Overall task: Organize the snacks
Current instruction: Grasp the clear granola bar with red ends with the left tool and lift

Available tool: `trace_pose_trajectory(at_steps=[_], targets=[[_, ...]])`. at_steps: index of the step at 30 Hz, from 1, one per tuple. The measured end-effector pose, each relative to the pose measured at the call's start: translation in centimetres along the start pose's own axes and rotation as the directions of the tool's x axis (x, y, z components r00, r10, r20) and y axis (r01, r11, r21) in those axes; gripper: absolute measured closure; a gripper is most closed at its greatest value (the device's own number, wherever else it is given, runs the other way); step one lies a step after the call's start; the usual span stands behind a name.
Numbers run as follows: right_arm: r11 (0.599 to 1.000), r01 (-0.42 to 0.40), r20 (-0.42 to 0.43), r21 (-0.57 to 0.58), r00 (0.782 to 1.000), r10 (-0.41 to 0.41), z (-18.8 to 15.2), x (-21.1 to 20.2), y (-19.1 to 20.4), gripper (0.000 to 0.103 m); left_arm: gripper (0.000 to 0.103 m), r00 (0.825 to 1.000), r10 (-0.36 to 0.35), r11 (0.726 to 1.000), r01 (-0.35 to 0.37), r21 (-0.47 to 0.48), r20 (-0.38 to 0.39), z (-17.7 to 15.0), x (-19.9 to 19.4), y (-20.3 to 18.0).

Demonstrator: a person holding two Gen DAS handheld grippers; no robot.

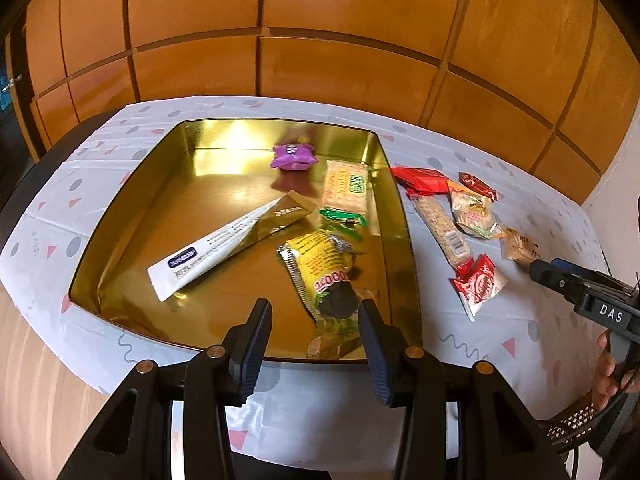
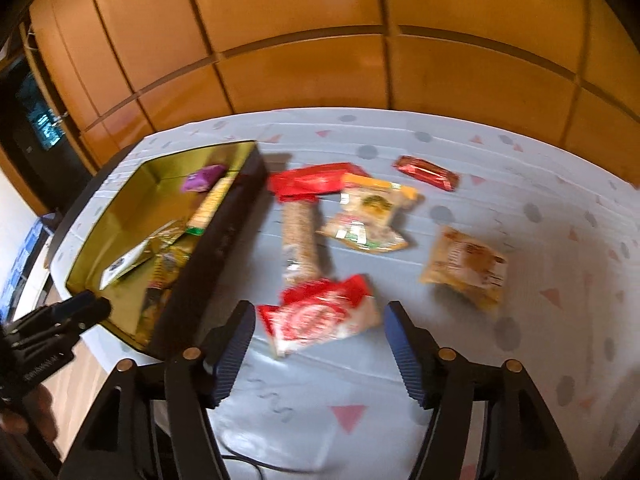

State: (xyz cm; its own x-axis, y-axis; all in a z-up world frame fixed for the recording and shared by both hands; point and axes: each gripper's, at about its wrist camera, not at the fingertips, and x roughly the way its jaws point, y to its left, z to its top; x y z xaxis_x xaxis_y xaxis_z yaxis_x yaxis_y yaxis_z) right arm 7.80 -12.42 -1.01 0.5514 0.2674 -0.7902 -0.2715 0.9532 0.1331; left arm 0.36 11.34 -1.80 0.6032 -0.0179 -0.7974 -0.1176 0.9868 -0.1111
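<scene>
One gold tin [image 1: 120, 240] sits on the left half of the table [image 1: 280, 400], its near edge close to the table's near edge. It holds six snacks: a white-and-gold stick [image 1: 224, 244], a purple pack [image 1: 292, 156], a cracker pack [image 1: 346, 188], a green candy [image 1: 344, 218], a yellow-black pack [image 1: 324, 272], and a brownish pack [image 1: 332, 340] at the near wall. The tin's left half is bare.

The left gripper [image 1: 316, 320] hovers over the tin's near edge, jaws partly apart and empty, the yellow-black pack just ahead.

Right of the tin lie six more snacks: a red flat pack [image 2: 312, 180], a grain bar [image 2: 300, 240], a red-white pack [image 2: 320, 320], a clear bag [image 2: 368, 216], a dark red bar [image 2: 426, 172], and a tan bag [image 2: 466, 268]. The cloth beyond them to the right edge is open.

The right gripper [image 2: 320, 344] stands wide and empty, the red-white pack just beyond its fingertips.
</scene>
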Motion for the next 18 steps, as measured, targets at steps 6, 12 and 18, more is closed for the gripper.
trace_pose_trajectory(at_steps=[6, 12, 18], targets=[[0.997, 0.070, -0.001, 0.027, 0.998, -0.070, 0.0, -0.7, -3.4, 0.034, 0.058, 0.999, -0.042, 0.999, 0.042, 0.035, -0.002, 0.6, -0.1, -1.4], [0.993, 0.104, 0.010, 0.061, 0.994, -0.104, -0.2, -1.4, -5.9, 0.031, 0.058, 0.994, -0.111, 0.988, 0.111, 0.112, 0.001, 2.4, -0.2, -4.5], [0.991, 0.083, -0.012, 0.104, 0.997, -0.082, -1.6, -1.1, -6.8, 0.031, 0.058, 0.983, -0.173, 0.965, 0.180, 0.189, -0.056, 4.8, 2.0, -9.4]])
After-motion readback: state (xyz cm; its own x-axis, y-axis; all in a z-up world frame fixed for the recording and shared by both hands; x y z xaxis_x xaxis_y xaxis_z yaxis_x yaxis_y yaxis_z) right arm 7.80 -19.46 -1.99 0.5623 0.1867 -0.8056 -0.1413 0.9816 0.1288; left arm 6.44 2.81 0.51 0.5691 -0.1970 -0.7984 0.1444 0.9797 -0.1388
